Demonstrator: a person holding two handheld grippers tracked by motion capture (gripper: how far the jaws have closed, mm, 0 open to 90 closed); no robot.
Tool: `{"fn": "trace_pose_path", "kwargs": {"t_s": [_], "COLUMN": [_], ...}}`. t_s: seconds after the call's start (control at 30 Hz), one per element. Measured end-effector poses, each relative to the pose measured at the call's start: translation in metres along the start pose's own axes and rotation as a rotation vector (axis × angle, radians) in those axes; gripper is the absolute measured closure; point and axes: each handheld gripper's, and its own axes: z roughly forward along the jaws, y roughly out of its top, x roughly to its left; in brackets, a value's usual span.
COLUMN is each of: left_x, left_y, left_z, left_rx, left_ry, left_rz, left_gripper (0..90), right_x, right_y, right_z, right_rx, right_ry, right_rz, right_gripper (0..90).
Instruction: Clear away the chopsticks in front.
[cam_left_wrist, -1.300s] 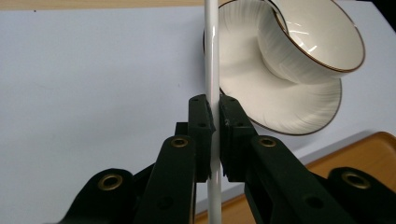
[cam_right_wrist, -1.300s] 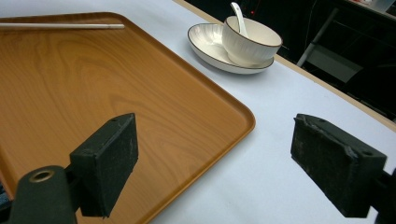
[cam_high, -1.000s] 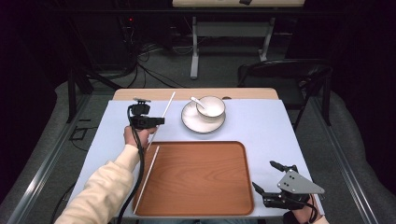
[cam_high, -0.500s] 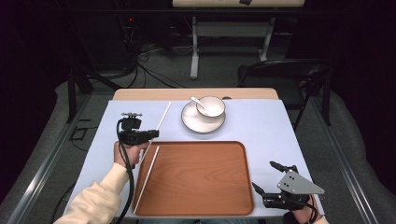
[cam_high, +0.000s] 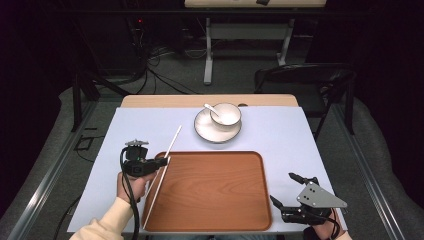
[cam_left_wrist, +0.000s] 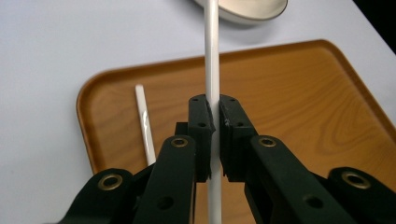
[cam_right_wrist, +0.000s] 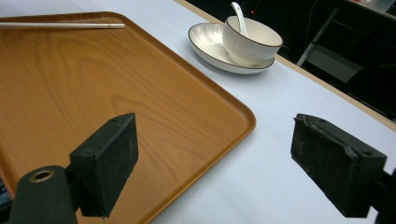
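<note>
At the left side of the table, the left gripper (cam_high: 159, 161) is pinching a white chopstick (cam_left_wrist: 212, 70) between its two black jaws. In the left gripper view the jaws are pressed together on the stick, which runs up toward the saucer (cam_left_wrist: 243, 10) at the top. From above, this chopstick (cam_high: 171, 141) lies slanted, its far end out over the pale blue cloth (cam_high: 280, 135) and its near part at the left rim of the wooden tray (cam_high: 215, 190). A second chopstick (cam_left_wrist: 145, 123) rests already inside the tray, close to its left edge and just beside the held one.

My guess is that the job is to put the tableware on the tray, and that the step in hand is the placing of this second stick. The next move, I think, calls for lowering it flat next to the first one, parallel, and only then letting the jaws go apart, so that it does not roll.

Beyond the tray, well apart from both grippers, a bowl (cam_high: 225, 114) stands on the saucer with a spoon (cam_high: 210, 108) in it.

At the right, the right gripper (cam_high: 288, 189) waits near the front right corner of the tray, its jaws spread wide and holding nothing. It could take the bowl afterwards.
</note>
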Motion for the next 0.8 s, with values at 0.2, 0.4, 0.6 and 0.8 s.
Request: {"fn": "trace_pose_path", "kwargs": {"t_s": [0.2, 0.4, 0.6, 0.8], "left_x": [0.007, 0.017, 0.022, 0.023], "left_y": [-0.021, -0.043, -0.054, -0.056], "left_z": [-0.003, -0.001, -0.001, 0.0], "left_rx": [0.014, 0.059, 0.094, 0.11], "left_ry": [0.016, 0.043, 0.068, 0.084], "left_rz": [-0.044, -0.085, -0.111, -0.133], "left_gripper": [84.5, 84.4, 84.4, 84.4], "right_x": [0.0, 0.0, 0.0, 0.0], "right_y": [0.0, 0.0, 0.0, 0.0], "right_z": [0.0, 0.0, 0.0, 0.0], "right_rx": [0.001, 0.001, 0.001, 0.0], "right_ry": [0.0, -0.001, 0.0, 0.002], "right_rz": [0.0, 0.0, -0.002, 0.0], "right_gripper": [14.4, 14.4, 14.4, 14.4]}}
